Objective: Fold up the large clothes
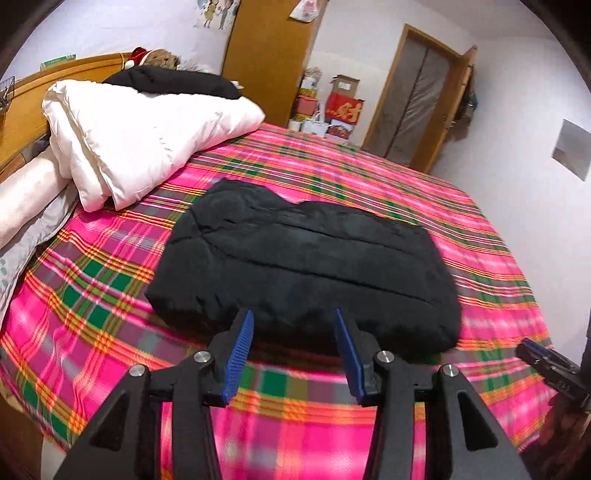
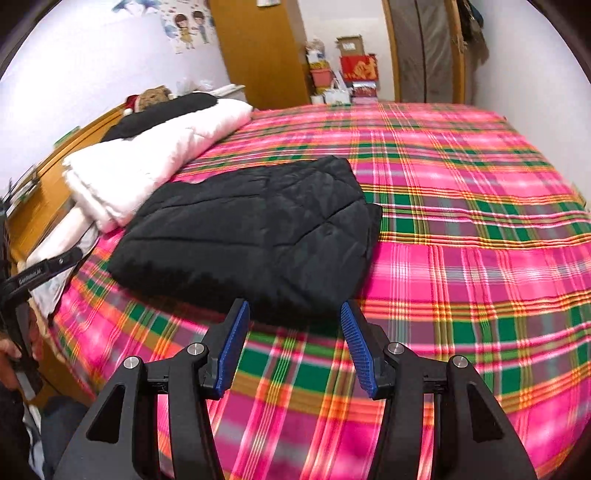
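Beyond the far corner of the bed [image 1: 110,280], boxes and bags [image 1: 334,107] stand stacked on the floor against the wall — what they hold cannot be made out.

The left gripper [image 1: 293,334] has its jaws parted, the blue ribbed pads [image 1: 238,354] standing apart with nothing between them. It hovers just in front of the near edge of the black quilted jacket [image 1: 303,266], not touching it. The right gripper [image 2: 295,325] is likewise open and empty, its blue pads [image 2: 232,343] clear of the cloth and poised by the jacket's near right corner. In the left wrist view the right gripper's tip shows at the right edge; in the right wrist view the left gripper's arm and a hand [image 2: 14,354] on it show at the far left.

The jacket lies folded into a thick, roughly rectangular bundle, flat on the bed. The bed is covered with a pink, green and orange plaid sheet. Left of the jacket and towards the wooden headboard [image 1: 29,110] lies a folded white duvet [image 1: 140,136] — a second black garment [image 1: 173,83] rests on top of it, with a stuffed toy [image 1: 155,59] behind. Pale pillows [image 1: 26,210] sit beside the duvet at the bed's left edge.

Past the bed stand a tall wooden wardrobe [image 1: 269,55], a wood-framed door [image 1: 417,99], and white walls with a cartoon poster [image 2: 188,27].
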`<state>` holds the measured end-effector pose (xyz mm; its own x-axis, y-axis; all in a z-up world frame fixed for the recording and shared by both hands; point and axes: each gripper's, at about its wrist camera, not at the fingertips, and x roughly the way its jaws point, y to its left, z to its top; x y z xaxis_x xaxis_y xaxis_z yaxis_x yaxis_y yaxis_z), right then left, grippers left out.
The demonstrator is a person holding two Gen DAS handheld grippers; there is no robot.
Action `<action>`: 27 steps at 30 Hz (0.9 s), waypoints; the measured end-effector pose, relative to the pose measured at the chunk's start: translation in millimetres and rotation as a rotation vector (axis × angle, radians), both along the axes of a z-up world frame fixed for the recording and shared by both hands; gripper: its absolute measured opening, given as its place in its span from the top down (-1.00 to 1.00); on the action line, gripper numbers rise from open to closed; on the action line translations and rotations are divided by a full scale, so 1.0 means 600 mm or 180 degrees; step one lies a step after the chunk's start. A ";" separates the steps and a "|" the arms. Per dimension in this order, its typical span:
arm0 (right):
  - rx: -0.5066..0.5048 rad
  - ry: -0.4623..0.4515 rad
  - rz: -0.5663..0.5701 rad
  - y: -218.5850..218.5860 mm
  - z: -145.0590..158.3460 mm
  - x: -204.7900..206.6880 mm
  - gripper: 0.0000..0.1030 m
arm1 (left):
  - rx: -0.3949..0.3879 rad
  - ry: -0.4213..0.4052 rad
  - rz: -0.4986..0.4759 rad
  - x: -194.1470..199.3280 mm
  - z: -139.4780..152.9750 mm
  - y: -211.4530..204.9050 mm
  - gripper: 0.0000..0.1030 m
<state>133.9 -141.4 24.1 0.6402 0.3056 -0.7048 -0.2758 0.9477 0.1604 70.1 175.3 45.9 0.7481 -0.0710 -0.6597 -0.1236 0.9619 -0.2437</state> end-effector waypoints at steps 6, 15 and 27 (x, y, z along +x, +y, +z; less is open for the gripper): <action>-0.0017 -0.0077 0.0042 -0.005 0.009 -0.088 -0.09 | 0.0097 0.0012 0.0027 -0.095 0.016 -0.066 0.08; -0.0039 0.0042 0.0030 -0.018 -0.011 -0.144 -0.09 | 0.0221 0.0261 0.0091 -0.161 -0.006 -0.110 0.08; -0.0149 0.0019 0.0163 0.011 -0.013 -0.147 -0.09 | 0.0435 0.0275 0.0171 -0.157 -0.009 -0.132 0.08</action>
